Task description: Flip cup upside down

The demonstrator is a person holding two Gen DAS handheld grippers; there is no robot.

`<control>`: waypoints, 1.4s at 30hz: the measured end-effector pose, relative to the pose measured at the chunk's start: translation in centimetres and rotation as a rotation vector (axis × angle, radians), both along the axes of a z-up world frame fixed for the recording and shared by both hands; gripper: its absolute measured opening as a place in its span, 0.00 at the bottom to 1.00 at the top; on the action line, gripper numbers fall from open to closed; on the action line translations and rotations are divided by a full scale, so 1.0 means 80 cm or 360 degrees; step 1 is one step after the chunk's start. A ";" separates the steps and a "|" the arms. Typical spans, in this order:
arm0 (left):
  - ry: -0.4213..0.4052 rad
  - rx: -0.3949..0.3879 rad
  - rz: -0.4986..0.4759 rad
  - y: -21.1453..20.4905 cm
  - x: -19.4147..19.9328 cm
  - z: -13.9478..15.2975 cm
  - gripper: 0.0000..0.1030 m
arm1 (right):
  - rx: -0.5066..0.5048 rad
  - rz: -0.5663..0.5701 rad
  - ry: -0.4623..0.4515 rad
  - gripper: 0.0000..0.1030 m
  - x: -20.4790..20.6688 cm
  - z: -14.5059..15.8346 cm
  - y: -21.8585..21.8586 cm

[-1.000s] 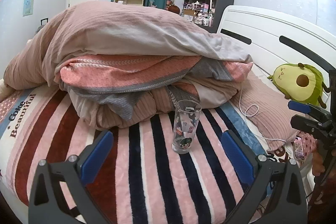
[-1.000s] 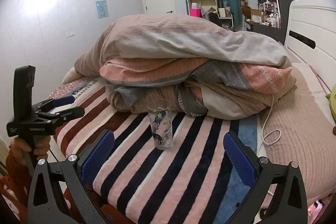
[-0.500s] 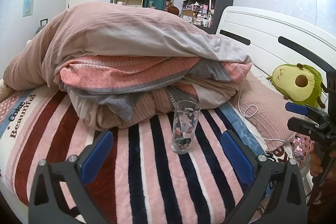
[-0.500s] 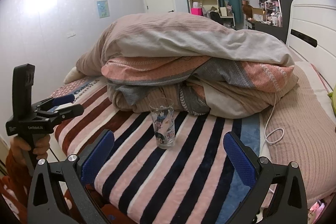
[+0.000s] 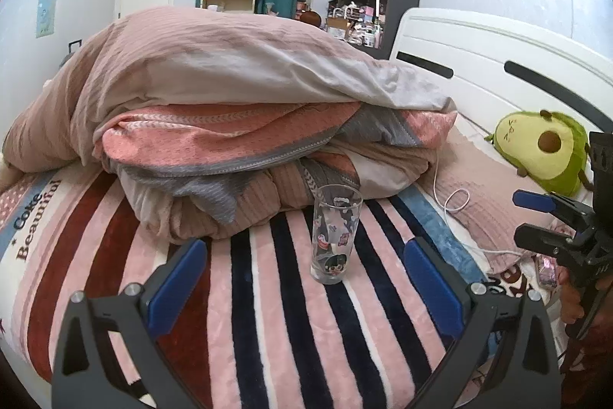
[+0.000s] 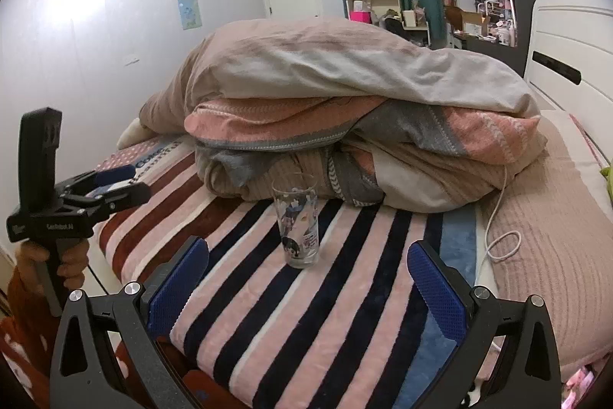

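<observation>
Cup [image 5: 335, 234] looms nearer than before, upright between both grippers' spread, empty blue fingers [image 6: 436, 282].

Open striped blanket [image 5: 268, 313] left, right and near of the upright cup [image 5: 335, 233]; heaped duvets [image 5: 237, 125] just beyond block the far side.

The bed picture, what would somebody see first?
Probably the tall glass cup with cartoon prints, standing upright on the striped blanket in the middle. Behind it rises a big heap of bedding, and a green avocado plush lies by the headboard at the right.
</observation>
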State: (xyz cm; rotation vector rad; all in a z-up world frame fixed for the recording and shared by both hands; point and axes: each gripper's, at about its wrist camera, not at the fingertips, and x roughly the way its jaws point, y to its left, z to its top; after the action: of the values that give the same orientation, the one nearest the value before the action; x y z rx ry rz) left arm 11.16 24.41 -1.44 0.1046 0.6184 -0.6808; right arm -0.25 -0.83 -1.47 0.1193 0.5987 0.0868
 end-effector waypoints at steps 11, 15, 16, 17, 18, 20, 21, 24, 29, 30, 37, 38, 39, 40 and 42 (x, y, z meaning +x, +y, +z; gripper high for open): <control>0.0067 0.0118 -0.0186 -0.089 0.077 -0.053 1.00 | 0.0144 0.0174 0.0084 1.00 0.107 -0.115 -0.020; 0.0082 0.0175 -0.0244 -0.135 0.117 -0.094 0.99 | 0.0137 0.0218 0.0191 1.00 0.152 -0.158 -0.023; 0.0080 0.0183 -0.0263 -0.144 0.124 -0.102 0.99 | 0.0145 0.0226 0.0207 1.00 0.158 -0.166 -0.024; 0.0093 0.0187 -0.0288 -0.152 0.132 -0.111 0.99 | 0.0153 0.0234 0.0220 1.00 0.164 -0.173 -0.026; 0.0116 0.0180 -0.0310 -0.159 0.140 -0.119 0.99 | 0.0163 0.0243 0.0237 1.00 0.171 -0.181 -0.027; 0.0147 0.0157 -0.0337 -0.170 0.150 -0.130 0.93 | 0.0178 0.0262 0.0259 1.00 0.180 -0.191 -0.028; 0.0162 0.0146 -0.0343 -0.173 0.155 -0.135 0.89 | 0.0192 0.0282 0.0268 1.00 0.186 -0.197 -0.027; 0.0262 0.0047 -0.0395 -0.170 0.165 -0.141 0.56 | 0.0247 0.0360 0.0268 1.00 0.202 -0.205 -0.023; 0.0300 -0.0001 -0.0420 -0.160 0.166 -0.142 0.56 | 0.0364 0.0517 0.0251 1.00 0.231 -0.215 -0.007; 0.0310 -0.0007 -0.0421 -0.157 0.167 -0.142 0.56 | 0.0375 0.0539 0.0257 1.00 0.238 -0.218 -0.002; 0.0370 -0.0058 -0.0422 -0.134 0.160 -0.138 0.56 | 0.0349 0.0573 0.0307 0.65 0.259 -0.230 0.020; 0.0374 -0.0063 -0.0429 -0.131 0.154 -0.133 0.56 | 0.0293 0.0572 0.0304 0.64 0.251 -0.224 0.027; 0.0385 -0.0077 -0.0441 -0.128 0.144 -0.127 0.56 | 0.0273 0.0574 0.0312 0.63 0.244 -0.219 0.032; 0.0396 -0.0094 -0.0455 -0.124 0.134 -0.122 0.56 | 0.0261 0.0572 0.0319 0.62 0.236 -0.214 0.036; 0.0425 -0.0148 -0.0495 -0.117 0.108 -0.112 0.56 | 0.0207 0.0554 0.0342 0.61 0.209 -0.198 0.047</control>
State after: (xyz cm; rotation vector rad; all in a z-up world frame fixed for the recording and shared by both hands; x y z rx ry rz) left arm 19.79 15.05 -10.38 0.0229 0.8349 -1.0341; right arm 16.49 2.91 -17.32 0.1504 0.8244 0.4552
